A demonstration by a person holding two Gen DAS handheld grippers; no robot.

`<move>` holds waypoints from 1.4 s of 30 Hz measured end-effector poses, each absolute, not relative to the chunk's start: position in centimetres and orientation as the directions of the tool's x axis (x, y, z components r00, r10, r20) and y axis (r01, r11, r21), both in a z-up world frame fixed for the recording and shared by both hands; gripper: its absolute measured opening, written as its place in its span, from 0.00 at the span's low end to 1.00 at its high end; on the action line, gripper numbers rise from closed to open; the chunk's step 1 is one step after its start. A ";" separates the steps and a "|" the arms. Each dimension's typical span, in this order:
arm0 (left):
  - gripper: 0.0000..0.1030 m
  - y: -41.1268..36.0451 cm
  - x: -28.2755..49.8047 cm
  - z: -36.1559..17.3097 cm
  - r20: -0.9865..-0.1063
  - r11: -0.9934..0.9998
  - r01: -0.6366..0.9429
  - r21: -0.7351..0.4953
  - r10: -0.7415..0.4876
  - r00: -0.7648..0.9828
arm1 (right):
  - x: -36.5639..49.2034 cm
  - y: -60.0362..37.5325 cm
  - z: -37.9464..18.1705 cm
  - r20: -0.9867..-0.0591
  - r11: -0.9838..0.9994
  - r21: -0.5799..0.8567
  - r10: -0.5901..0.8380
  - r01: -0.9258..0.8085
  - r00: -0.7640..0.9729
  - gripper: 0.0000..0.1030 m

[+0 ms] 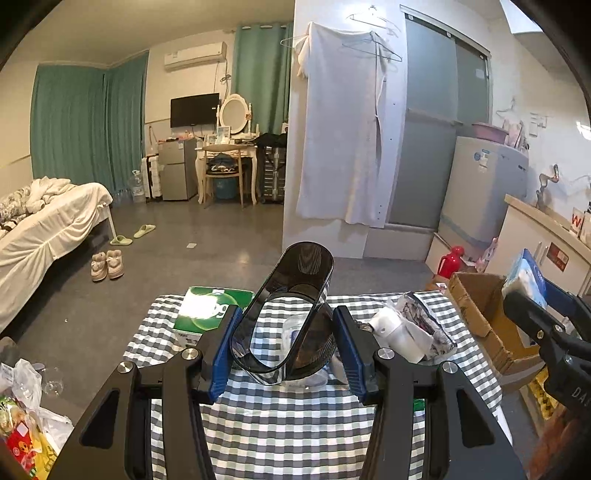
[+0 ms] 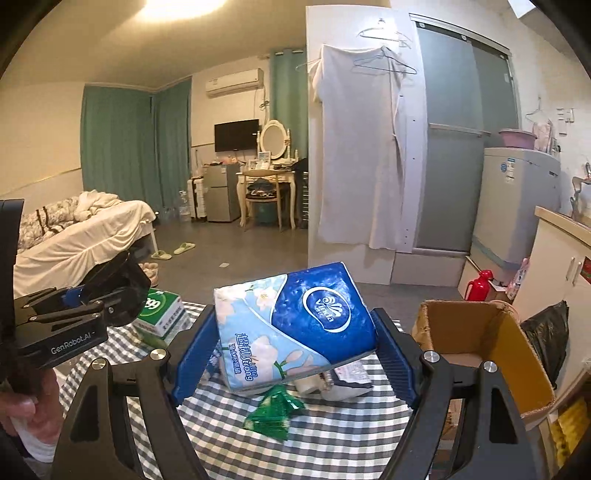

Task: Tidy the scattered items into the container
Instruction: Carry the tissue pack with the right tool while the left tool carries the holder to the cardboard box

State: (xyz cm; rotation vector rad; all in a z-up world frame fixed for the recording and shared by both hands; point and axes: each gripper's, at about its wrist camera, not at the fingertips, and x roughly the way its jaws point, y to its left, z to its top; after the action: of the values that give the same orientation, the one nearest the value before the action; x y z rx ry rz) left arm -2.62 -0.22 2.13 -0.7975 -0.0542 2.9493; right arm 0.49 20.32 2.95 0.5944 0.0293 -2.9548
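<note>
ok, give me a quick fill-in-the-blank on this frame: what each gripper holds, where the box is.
1. The left gripper holds a dark translucent plastic ____.
2. The right gripper grips a blue and white soft pack of ____.
3. The open brown cardboard box sits at the table's ____ edge.
4. A ____ foil packet lies on the grey-checked tablecloth below the pack.

Missing: cup; tissues; right; green

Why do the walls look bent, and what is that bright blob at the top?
Both wrist views use fisheye lenses, so the white partition wall bows and the corners go black. In the right wrist view the blob is a ceiling light, blown out to white. In the left wrist view glare washes out the green-and-white cardboard box print.
</note>
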 end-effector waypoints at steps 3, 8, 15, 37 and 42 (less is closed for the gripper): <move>0.50 0.7 -2.9 2.2 -0.499 -0.994 -0.090 -0.056 0.106 -0.860 | 0.4 21.2 3.3 -0.384 -0.995 0.004 -0.097 0.103 -0.918 0.78; 0.50 2.7 -3.5 2.1 -0.503 -0.989 -0.131 -0.060 0.144 -0.852 | 0.2 23.5 3.6 -0.385 -0.999 -0.006 -0.034 0.040 -0.922 0.78; 0.50 6.1 -4.5 2.3 -0.507 -0.977 -0.201 -0.071 0.209 -0.836 | 0.2 27.4 4.1 -0.396 -0.998 -0.003 0.057 -0.061 -0.917 0.78; 0.50 18.5 -6.0 3.4 -0.480 -0.891 -0.447 -0.071 0.424 -0.768 | -0.5 40.3 3.7 -0.470 -0.944 -0.064 0.314 -0.323 -0.825 0.78; 0.50 21.7 -6.1 3.3 -0.482 -0.858 -0.508 -0.071 0.476 -0.736 | -0.5 42.9 2.2 -0.507 -0.931 -0.072 0.344 -0.358 -0.791 0.79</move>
State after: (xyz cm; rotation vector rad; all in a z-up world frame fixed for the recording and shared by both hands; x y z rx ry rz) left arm -6.05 21.67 3.27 -0.6744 0.0885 2.5165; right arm -0.50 42.88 2.24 0.9478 -0.0492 -3.3842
